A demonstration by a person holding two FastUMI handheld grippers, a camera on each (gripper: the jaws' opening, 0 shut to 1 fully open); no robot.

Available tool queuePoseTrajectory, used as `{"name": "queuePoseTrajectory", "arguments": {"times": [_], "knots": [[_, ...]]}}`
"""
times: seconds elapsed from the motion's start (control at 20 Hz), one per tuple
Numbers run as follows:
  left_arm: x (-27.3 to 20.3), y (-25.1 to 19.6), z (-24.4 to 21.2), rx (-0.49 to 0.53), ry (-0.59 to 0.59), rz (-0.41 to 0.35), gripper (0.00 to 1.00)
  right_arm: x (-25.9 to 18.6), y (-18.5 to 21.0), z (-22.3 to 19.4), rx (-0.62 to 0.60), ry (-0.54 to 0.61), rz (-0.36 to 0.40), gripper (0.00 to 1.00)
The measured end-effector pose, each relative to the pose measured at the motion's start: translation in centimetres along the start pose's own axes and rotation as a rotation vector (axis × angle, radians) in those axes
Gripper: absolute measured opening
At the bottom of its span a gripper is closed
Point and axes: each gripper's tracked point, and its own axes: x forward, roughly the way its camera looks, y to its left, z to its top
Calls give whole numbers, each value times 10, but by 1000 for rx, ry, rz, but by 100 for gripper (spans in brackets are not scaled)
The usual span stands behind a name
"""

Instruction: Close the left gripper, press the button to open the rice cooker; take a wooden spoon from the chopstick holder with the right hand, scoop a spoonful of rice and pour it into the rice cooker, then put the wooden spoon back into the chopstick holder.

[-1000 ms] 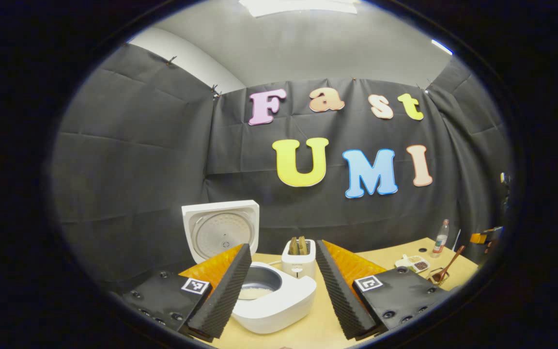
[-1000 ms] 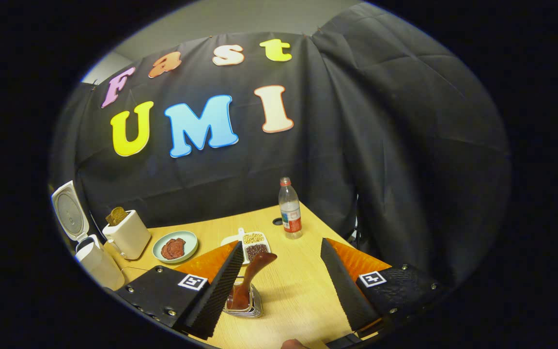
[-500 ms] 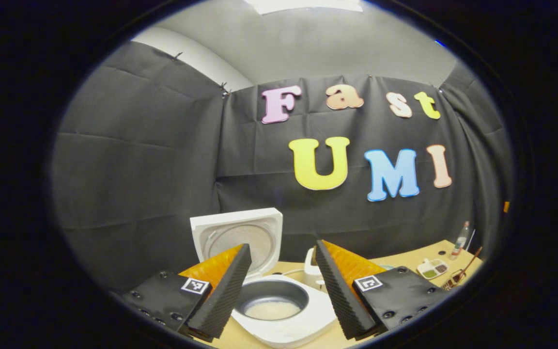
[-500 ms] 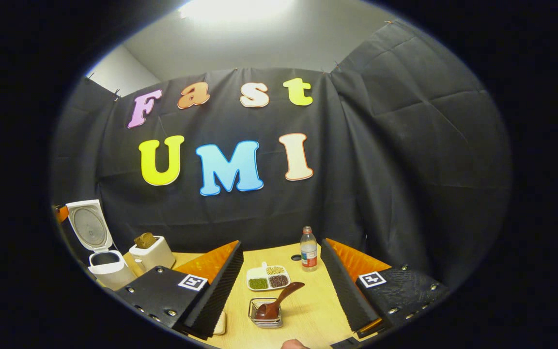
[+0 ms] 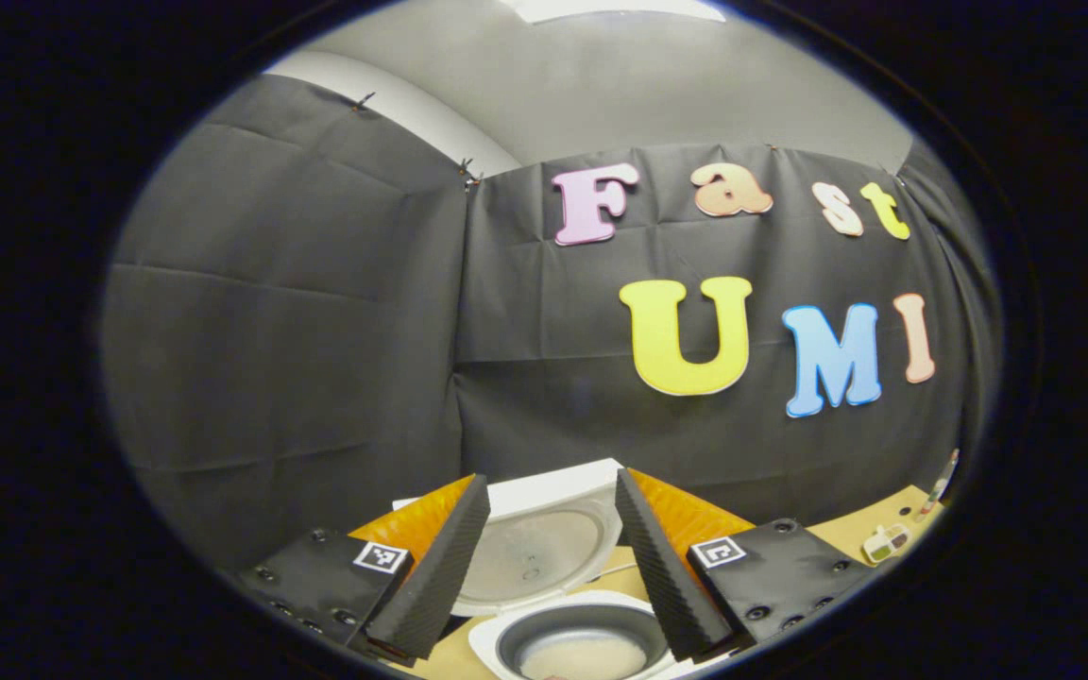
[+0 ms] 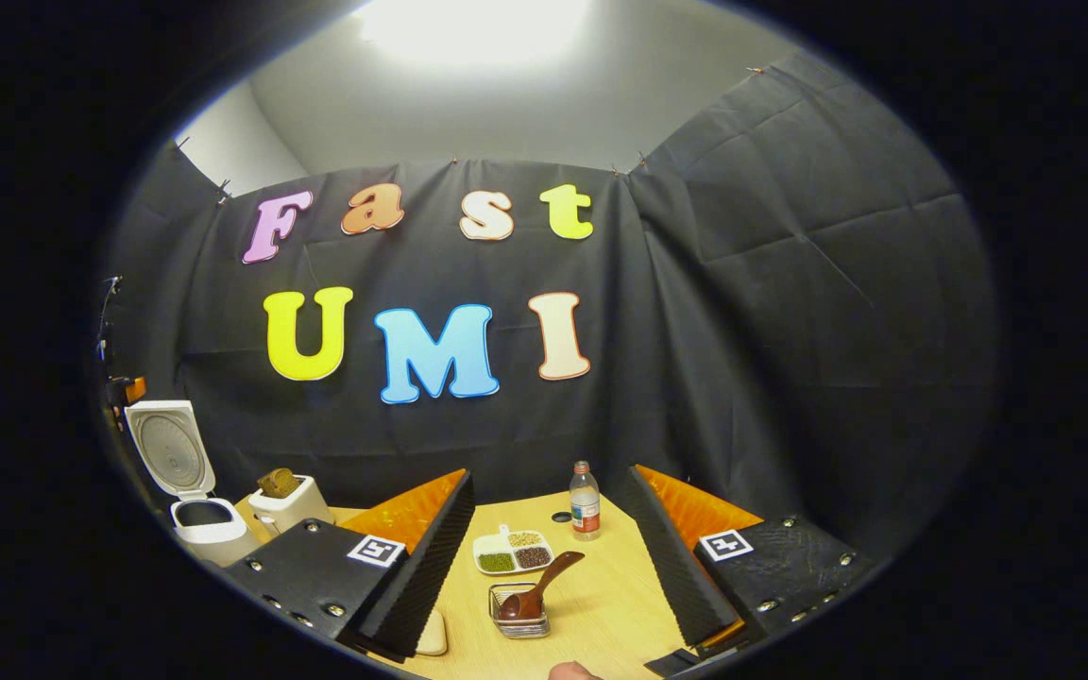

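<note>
The white rice cooker [image 5: 591, 633] stands open, its lid [image 5: 544, 548] upright and pale rice in its grey pot [image 5: 582, 656]. My left gripper [image 5: 551, 480] hangs open just before and above the pot, holding nothing. In the right gripper view the brown wooden spoon [image 6: 536, 589] leans in the small wire chopstick holder [image 6: 518, 620] on the table. My right gripper [image 6: 551, 475] is open and empty, drawn back from the holder, which lies low between its fingers. The cooker [image 6: 206, 531] shows far left there.
On the wooden table [image 6: 601, 604] are a white toaster [image 6: 289, 501] beside the cooker, a divided dish of beans and grains [image 6: 513, 554] and a plastic bottle [image 6: 585, 501] behind the holder. A small cream object [image 6: 431, 635] lies by my right gripper's left finger.
My left gripper swung left and came nearer the open cooker, which now sits low in its view. My right gripper pulled back and up from the holder; the spoon stays in it.
</note>
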Motion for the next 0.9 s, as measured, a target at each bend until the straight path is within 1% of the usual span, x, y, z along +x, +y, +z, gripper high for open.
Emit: {"name": "queuePoseTrajectory", "arguments": {"times": [0.15,0.2,0.25,0.3,0.35,0.4,0.45,0.55,0.65,0.7,0.75,0.8,0.9], "knots": [[44,7,9,3,-2,13,93,-9,-3,2,-4,-6,-30,97],[58,10,8,-1,11,18,89,-11,-4,0,-2,-5,-35,97],[73,13,3,-4,34,28,93,-13,-4,-2,-2,0,-39,97],[85,14,-4,-10,57,31,93,-15,-6,-4,-4,4,-46,98],[96,17,-8,-15,76,41,97,-17,-9,-5,-7,5,-52,98],[103,19,-14,-20,90,45,89,-18,-12,-7,-10,9,-59,98],[111,22,-21,-22,106,54,90,-19,-14,-9,-10,15,-62,98],[122,29,-40,-26,155,68,92,-19,-18,-11,-5,26,-69,98],[124,33,-56,-79,206,87,93,-17,-22,-10,2,28,-69,97],[127,36,-53,-78,185,95,93,-15,-23,-9,3,27,-66,98],[122,32,-51,-100,189,85,93,-14,-25,-9,0,26,-64,98],[123,31,-54,-102,197,79,94,-12,-26,-7,-2,24,-61,98],[121,31,-60,-63,223,84,93,-7,-26,-6,2,24,-45,98]]}}
